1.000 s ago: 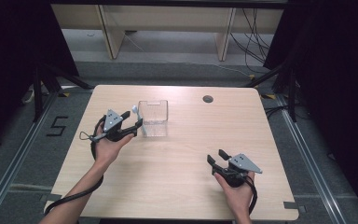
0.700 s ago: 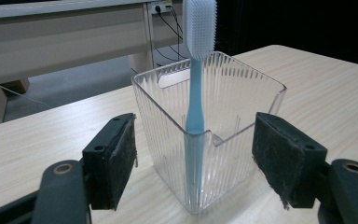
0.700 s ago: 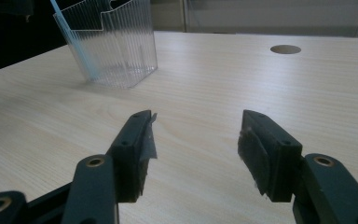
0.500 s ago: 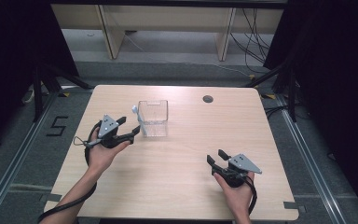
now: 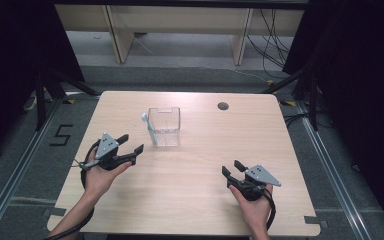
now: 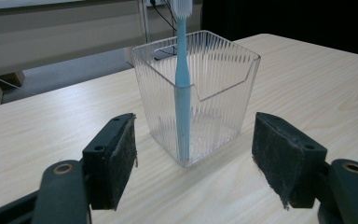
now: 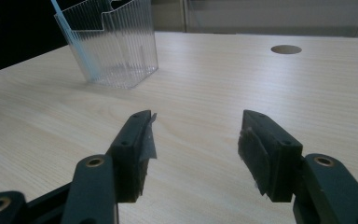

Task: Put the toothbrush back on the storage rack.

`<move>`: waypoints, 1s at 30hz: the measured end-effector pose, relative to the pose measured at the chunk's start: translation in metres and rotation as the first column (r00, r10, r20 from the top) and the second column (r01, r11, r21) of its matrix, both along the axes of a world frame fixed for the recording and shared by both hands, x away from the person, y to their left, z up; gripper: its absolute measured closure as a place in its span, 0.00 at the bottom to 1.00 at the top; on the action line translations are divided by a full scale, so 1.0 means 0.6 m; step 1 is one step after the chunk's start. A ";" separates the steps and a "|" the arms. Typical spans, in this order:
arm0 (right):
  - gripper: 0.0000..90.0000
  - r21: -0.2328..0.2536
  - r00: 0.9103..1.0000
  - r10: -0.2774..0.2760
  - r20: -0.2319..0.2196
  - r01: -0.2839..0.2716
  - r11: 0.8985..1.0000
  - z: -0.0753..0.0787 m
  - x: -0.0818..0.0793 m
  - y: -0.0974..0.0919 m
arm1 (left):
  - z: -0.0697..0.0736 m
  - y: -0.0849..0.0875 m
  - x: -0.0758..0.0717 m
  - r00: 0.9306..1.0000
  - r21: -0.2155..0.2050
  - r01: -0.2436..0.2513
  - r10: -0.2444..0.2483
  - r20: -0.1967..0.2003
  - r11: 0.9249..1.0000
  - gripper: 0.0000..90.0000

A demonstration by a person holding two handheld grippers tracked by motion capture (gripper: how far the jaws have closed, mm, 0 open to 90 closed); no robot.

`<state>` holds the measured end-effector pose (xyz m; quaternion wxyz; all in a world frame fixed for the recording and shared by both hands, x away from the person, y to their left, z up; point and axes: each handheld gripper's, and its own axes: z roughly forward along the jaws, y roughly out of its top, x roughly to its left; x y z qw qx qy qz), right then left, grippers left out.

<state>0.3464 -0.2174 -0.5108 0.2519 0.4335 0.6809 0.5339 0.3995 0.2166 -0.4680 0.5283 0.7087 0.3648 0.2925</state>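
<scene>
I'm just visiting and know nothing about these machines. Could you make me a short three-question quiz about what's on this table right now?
1. True or false: the toothbrush lies flat on the table.
2. What stands between the left gripper and the far table edge? A) a mug B) a clear cup C) a book
3. Is anything held in the right gripper?

Key:
1. False: it stands in the cup, head up.
2. B.
3. No. Its jaws are open over bare wood.
</scene>
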 end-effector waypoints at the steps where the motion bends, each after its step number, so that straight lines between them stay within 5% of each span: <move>1: 0.50 -0.019 1.000 -0.020 -0.008 0.020 1.000 0.002 -0.002 0.000 | -0.002 0.002 -0.003 1.000 0.004 0.002 -0.002 0.002 1.000 0.33; 5: 0.50 0.013 0.999 -0.025 -0.028 0.025 1.000 0.001 -0.004 0.006 | -0.013 0.010 -0.013 1.000 -0.004 0.000 0.000 -0.001 1.000 0.33; 9: 0.50 -0.017 1.000 -0.019 0.006 0.019 1.000 0.000 -0.001 0.002 | -0.023 0.019 -0.024 1.000 0.007 -0.003 0.003 -0.015 1.000 0.33; 18: 0.50 -0.028 1.000 -0.023 -0.006 0.022 0.999 0.001 -0.001 -0.001 | -0.053 0.043 -0.045 0.999 0.009 0.003 -0.003 -0.037 1.000 0.33; 28: 0.50 -0.013 0.999 -0.026 -0.022 0.026 1.000 0.002 -0.003 0.001 | -0.073 0.061 -0.062 1.000 -0.019 -0.025 0.025 -0.018 0.999 0.33; 30: 0.50 -0.006 1.000 -0.015 0.006 0.015 1.000 -0.001 0.001 0.002 | -0.080 0.061 -0.063 1.000 -0.038 -0.021 0.020 -0.003 0.999 0.33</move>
